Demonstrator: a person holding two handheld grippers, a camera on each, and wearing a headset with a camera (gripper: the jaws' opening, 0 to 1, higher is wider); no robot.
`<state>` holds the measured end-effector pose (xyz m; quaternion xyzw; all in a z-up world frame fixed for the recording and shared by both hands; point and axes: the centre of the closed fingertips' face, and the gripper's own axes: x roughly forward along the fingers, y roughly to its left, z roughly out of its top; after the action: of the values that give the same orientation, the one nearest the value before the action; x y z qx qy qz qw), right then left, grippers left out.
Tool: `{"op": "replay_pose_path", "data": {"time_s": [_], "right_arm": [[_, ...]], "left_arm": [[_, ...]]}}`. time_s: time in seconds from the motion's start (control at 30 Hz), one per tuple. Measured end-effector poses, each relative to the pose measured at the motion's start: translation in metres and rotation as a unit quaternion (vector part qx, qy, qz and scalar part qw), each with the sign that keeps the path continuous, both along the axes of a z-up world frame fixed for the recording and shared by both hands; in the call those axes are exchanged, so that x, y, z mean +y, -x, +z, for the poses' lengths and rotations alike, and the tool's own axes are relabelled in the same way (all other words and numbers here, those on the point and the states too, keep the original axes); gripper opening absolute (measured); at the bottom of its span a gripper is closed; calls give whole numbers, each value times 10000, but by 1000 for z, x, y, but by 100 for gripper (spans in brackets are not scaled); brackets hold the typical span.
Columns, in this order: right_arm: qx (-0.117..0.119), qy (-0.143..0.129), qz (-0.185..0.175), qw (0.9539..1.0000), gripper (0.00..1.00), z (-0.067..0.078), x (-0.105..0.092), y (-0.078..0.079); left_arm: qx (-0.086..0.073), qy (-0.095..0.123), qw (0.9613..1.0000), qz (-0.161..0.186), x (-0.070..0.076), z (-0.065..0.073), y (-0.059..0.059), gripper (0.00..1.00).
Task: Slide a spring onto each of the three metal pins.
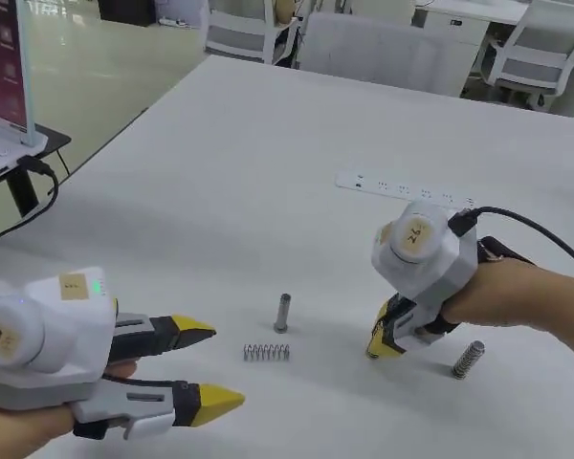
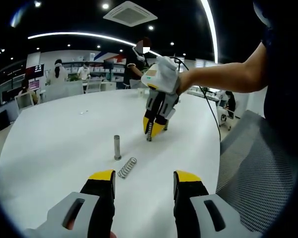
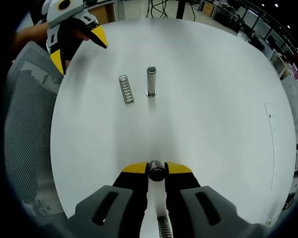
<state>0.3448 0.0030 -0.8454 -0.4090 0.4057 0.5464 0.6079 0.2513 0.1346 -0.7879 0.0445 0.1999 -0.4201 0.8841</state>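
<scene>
One metal pin [image 1: 282,313] is standing upright mid-counter [image 1: 220,172], with a spring [image 1: 267,352] lying just beside it. The right claw [image 1: 375,349] is pinching a second pin [image 3: 156,171], and another spring [image 1: 468,360] is leaning just behind it. The left claw [image 1: 225,363] is gaping open near the lying spring. A power strip [image 1: 402,188] is lying farther back.

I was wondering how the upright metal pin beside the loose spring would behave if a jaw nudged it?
The pin stands tall on a narrow base, apart from the spring, so it would probably tip rather than slide. Being round, it would likely roll once down. It looks metal, so presumably stiff.
</scene>
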Motion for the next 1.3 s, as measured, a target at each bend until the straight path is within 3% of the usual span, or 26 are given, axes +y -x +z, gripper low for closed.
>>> {"op": "replay_pose_path", "data": {"time_s": [0.23, 0.47, 0.93, 1.3], "right_arm": [[3, 14, 12, 10000, 16, 0, -1, 2], [-83, -98, 34, 9999, 21, 9, 6, 1], [-290, -199, 491, 9982, 21, 27, 39, 10], [-268, -172, 902, 9954, 19, 18, 70, 27]], "left_arm": [[5, -10, 10000, 6, 1, -1, 1, 41], [5, -5, 10000, 12, 1, -2, 1, 41], [-14, -17, 10000, 26, 2, -1, 2, 40], [-30, -31, 10000, 45, 4, 1, 4, 40]]}}
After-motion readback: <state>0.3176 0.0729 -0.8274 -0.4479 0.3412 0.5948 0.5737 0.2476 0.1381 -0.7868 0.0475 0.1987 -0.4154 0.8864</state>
